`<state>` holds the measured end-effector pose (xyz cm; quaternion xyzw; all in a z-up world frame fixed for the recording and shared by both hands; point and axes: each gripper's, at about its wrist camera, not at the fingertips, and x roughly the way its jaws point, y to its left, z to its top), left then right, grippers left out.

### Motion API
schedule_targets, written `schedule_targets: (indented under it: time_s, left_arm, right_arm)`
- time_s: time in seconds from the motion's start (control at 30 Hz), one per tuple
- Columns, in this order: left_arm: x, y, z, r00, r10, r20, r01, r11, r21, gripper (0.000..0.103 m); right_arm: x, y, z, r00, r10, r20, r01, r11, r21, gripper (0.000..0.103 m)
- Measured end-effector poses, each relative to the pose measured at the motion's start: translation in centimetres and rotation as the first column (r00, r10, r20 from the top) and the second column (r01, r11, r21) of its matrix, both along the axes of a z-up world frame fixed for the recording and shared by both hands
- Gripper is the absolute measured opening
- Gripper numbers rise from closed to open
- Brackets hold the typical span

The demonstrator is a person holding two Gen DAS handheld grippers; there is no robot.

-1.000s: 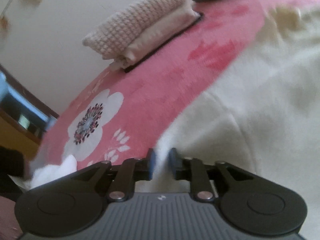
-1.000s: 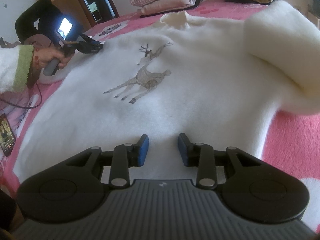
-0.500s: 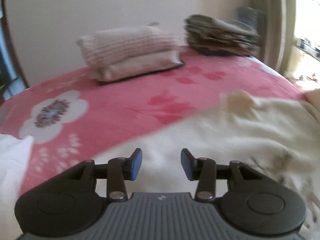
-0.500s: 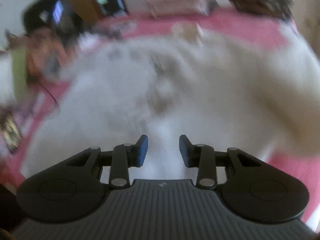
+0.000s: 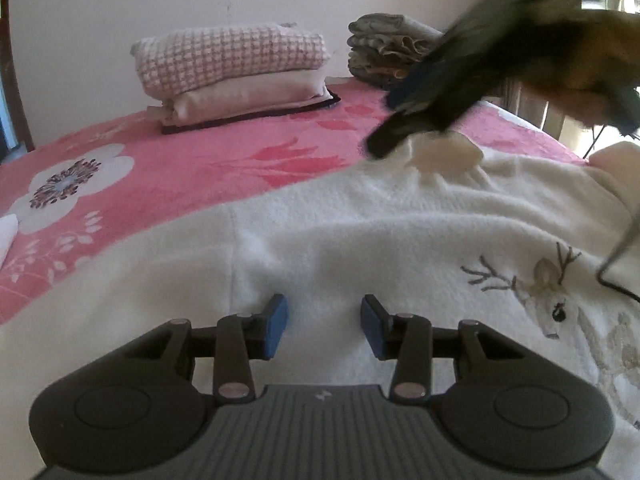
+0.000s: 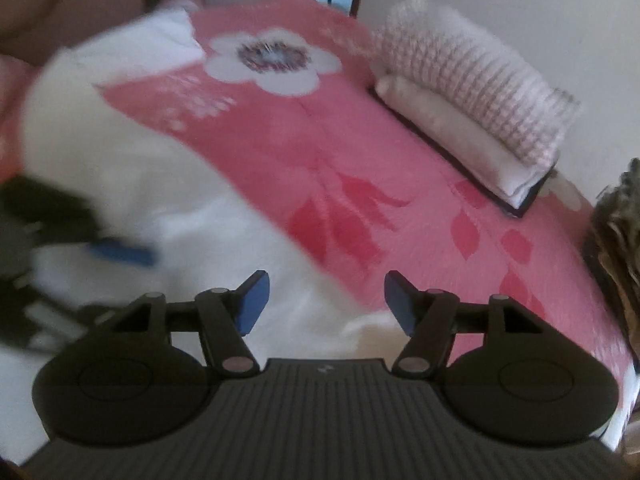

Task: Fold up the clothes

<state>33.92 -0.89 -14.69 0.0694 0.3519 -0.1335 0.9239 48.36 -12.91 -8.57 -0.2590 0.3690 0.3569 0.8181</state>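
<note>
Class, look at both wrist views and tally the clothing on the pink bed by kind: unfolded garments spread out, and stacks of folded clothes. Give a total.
Unfolded garments spread out: 1, the white deer sweater.
Stacks of folded clothes: 2, the pink-checked stack and the dark brownish stack.
Total: 3.

**No legible text in either view**

Nothing readable is showing: no words, numbers, brand names or labels. The only mark is a small pale emblem on the ribbed grey body of the left gripper (image 5: 324, 330) and again on the right gripper (image 6: 326, 300), too small to make out. The white sweater (image 5: 360, 240) is carrying a stitched deer picture only, without any lettering.
</note>
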Motion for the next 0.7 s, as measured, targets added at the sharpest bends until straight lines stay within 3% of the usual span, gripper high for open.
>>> schedule_targets:
  time_s: [0.13, 0.2, 0.3, 0.37, 0.43, 0.47, 0.5, 0.53, 0.7]
  left_arm:
    - [0.1, 0.2, 0.0, 1.000, -0.017, 0.002, 0.017, 1.000, -0.002, 0.043]
    - [0.0, 0.2, 0.5, 1.000, -0.008, 0.012, 0.008, 1.000, -0.004, 0.042]
    - [-0.8, -0.6, 2.0, 0.993, -0.030, 0.118, 0.026, 0.999, 0.033, 0.038]
    - [-0.2, -1.7, 1.7, 0.991, -0.066, 0.112, 0.058, 0.995, 0.076, 0.039]
    - [1.1, -2.7, 0.6, 0.995, -0.079, 0.058, 0.071, 0.990, 0.123, 0.039]
    - [1.5, -3.0, 0.0, 0.997, -0.073, 0.039, 0.067, 0.989, 0.131, 0.039]
    - [1.7, -3.0, -0.3, 0.997, -0.064, 0.042, 0.059, 0.991, 0.121, 0.039]
    - [1.7, -3.0, -0.2, 0.998, -0.056, 0.043, 0.051, 0.993, 0.111, 0.039]
    - [1.6, -2.8, -0.5, 0.999, -0.032, 0.043, 0.028, 0.995, 0.094, 0.039]
  right_arm:
    - [2.8, 1.9, -2.2, 0.990, 0.033, -0.138, -0.032, 0.999, 0.008, 0.068]
    - [3.0, 2.4, -3.3, 0.986, 0.039, -0.164, -0.041, 0.999, -0.010, 0.069]
    - [3.1, 2.7, -4.6, 0.975, 0.013, -0.224, -0.021, 0.999, -0.031, 0.069]
    - [3.0, 2.5, -4.7, 0.973, 0.015, -0.229, -0.019, 1.000, -0.014, 0.066]
    - [2.8, 2.3, -4.8, 0.971, 0.019, -0.239, -0.019, 1.000, 0.001, 0.046]
    - [2.4, 2.5, -4.6, 0.978, 0.026, -0.209, -0.031, 0.999, -0.019, 0.038]
    - [1.9, 2.8, -4.3, 0.983, 0.034, -0.178, -0.042, 0.998, -0.040, 0.020]
    - [1.4, 3.0, -4.1, 0.988, 0.043, -0.148, -0.052, 0.997, -0.061, 0.009]
    - [-1.3, 4.0, -3.1, 0.988, 0.109, 0.110, -0.089, 0.981, -0.175, 0.007]
